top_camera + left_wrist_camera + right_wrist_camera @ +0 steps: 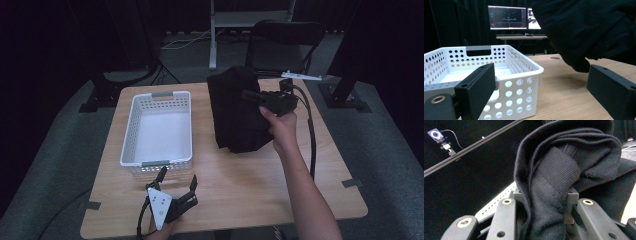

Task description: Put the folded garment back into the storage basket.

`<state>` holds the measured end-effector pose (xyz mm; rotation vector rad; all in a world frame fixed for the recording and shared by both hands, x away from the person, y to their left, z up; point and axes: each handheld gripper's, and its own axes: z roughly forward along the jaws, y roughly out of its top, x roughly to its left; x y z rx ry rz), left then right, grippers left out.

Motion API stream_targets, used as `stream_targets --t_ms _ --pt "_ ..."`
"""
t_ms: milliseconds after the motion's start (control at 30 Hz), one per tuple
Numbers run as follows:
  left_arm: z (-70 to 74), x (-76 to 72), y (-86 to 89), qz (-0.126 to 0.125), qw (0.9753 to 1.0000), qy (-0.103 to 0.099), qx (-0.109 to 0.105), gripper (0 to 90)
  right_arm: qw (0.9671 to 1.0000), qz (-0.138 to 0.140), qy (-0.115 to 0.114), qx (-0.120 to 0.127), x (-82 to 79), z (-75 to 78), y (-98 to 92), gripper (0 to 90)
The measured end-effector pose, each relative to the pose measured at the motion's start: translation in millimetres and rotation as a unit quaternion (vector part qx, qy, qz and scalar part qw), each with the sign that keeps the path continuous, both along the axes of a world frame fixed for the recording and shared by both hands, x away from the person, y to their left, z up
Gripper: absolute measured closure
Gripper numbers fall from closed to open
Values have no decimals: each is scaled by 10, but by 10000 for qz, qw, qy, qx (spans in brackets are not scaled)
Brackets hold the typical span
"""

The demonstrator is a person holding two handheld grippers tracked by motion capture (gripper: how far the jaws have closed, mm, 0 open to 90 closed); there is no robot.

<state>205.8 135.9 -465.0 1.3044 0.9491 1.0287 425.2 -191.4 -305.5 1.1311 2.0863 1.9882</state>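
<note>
- While the right gripper (256, 96) holds the black garment (237, 112) lifted, the cloth hangs beside the white basket (131, 131), to its right, its lower edge at or just over the wooden table (240, 190); whether it touches cannot be told from the high view.
- Right gripper view: jaws clenched on a thick bunched fold of the black garment (559, 175), ribbed knit pinched between them. Grip looks deep, several layers caught, so slip seems unlikely.
- Left gripper (176, 181) rests near the table's front edge, just in front of the white basket, jaws spread wide and holding nothing. In the left gripper view its pads (477, 87) frame the basket's near corner (524, 82) with the garment (584, 30) hanging above and to the right.
- Judged step: carrying the garment over to the basket and lowering it in.
- To do it well: raise the cloth enough that the hanging hem clears the basket's rim before moving across; dragging the hem could shove or tip the light basket.
- Centre the bundle over the basket floor, lower until the bulk settles inside, and only then release.
- Left gripper could steady the near wall or catch the loose lower edge and tuck it in, since the garment looks wider than a single drop would contain.
- Risk: a sleeve or hem draped over the rim.
</note>
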Motion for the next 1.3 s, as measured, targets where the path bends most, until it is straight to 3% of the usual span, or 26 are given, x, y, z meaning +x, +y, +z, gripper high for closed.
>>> stream_targets --t_ms 1000,1300 --pt "0 0 1 -28 10000 5 -3 102 9982 541 -96 240 154 235 836 665" --pt "0 -2 2 -45 10000 7 -3 102 9977 616 -42 264 196 209 1072 665"
